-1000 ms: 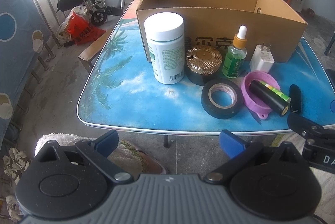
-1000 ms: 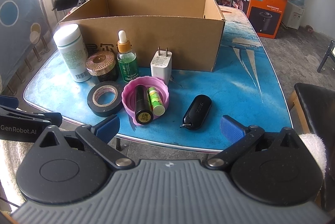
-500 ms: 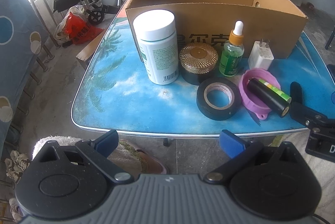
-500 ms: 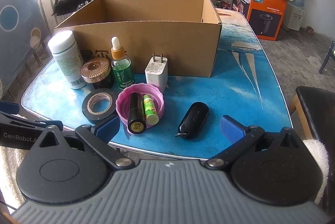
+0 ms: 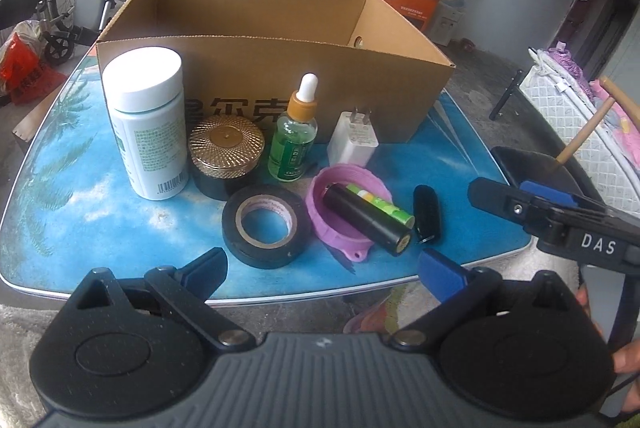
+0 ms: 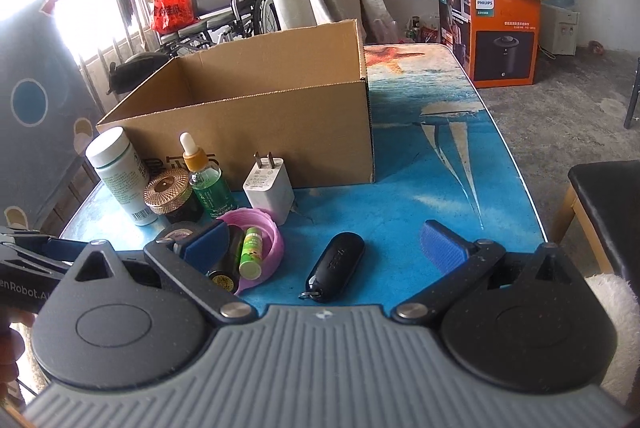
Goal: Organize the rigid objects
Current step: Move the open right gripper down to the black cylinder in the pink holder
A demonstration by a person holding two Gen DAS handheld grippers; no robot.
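While nothing has yet been placed in it as far as its visible interior shows, the open cardboard box (image 5: 276,76) stands on the far part of the blue printed table (image 5: 80,196). Ranged along its near wall, left to right, are a white pill bottle (image 5: 146,120), a gold-lidded jar (image 5: 226,158), a green dropper bottle (image 5: 294,136) and a white plug adapter (image 5: 354,142). Nearer lie a roll of black tape (image 5: 266,224), a pink lid (image 5: 340,216) cradling a black cylinder (image 5: 366,220) and a green lip balm (image 5: 380,204), and, to the right, a black key fob (image 6: 336,262). The left gripper (image 5: 320,268) hovers at the near edge before the tape, fingers spread wide and empty. The right gripper (image 6: 324,242) is likewise wide and empty, framing the fob. Judged stage: approach before a first pick. The next move calls for descending squarely over one item, closing, then lifting clear of the box wall.
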